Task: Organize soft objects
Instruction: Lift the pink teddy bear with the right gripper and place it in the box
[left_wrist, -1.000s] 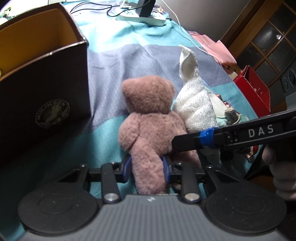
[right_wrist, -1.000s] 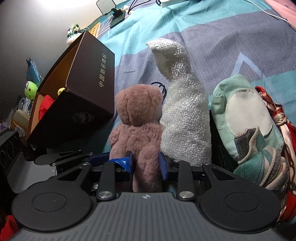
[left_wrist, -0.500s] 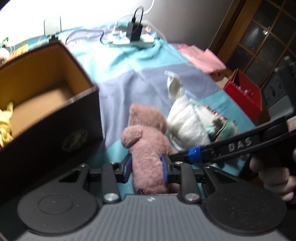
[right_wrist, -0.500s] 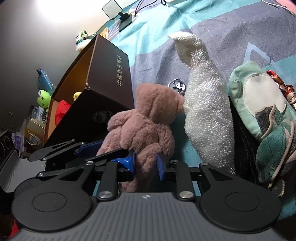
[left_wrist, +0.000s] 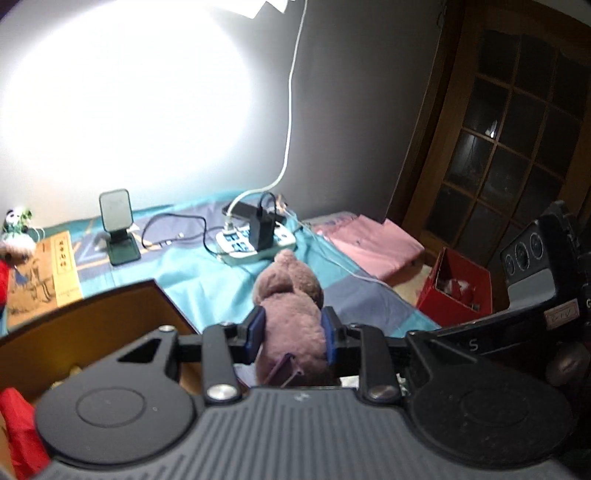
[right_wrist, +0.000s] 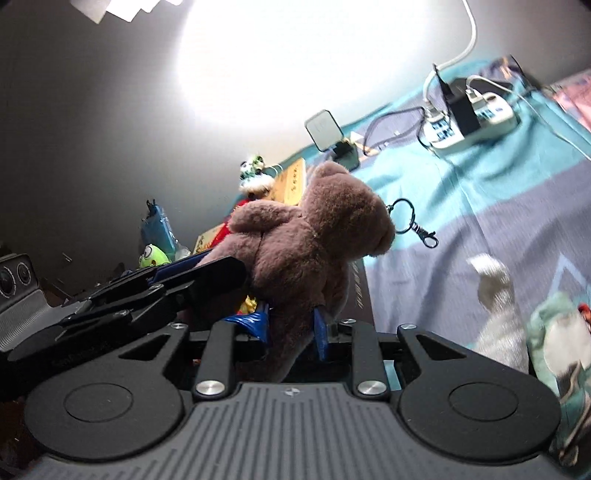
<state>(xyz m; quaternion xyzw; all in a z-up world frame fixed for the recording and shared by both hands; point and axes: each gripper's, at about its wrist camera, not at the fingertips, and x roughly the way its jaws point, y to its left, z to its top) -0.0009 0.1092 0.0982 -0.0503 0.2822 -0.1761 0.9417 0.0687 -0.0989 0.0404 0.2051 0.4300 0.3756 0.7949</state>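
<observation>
A: What have the left gripper (left_wrist: 293, 338) fingers got?

B: Its blue pads (left_wrist: 256, 329) are pressed into the sides of the brown teddy bear (left_wrist: 291, 317), closed only as far as the plush body allows. The bear sits between them, head pointing away from the camera.

A: And the right gripper (right_wrist: 291, 326)?

B: Same toy. Its fingers (right_wrist: 320, 328) are narrowed onto the lower part of the teddy bear (right_wrist: 314, 247), which leans over to the left in that view. The left gripper (right_wrist: 177, 277) reaches in from the left and touches the bear's side.

A: Where is the bear relative to the box?

B: Lifted clear of the bedspread (left_wrist: 207, 280), just beside the near right corner of the dark cardboard box (left_wrist: 110, 314); whether it is over the opening I cannot tell. Inside the box, a red item (left_wrist: 18, 424) shows at the lower left.

A: Anything else near the box?

B: To its right on the bedspread lies a white fuzzy cloth (right_wrist: 495, 314), touching a green printed cloth (right_wrist: 557, 347). Beyond the box, a power strip (left_wrist: 255, 242) and a phone stand (left_wrist: 118, 229).
</observation>
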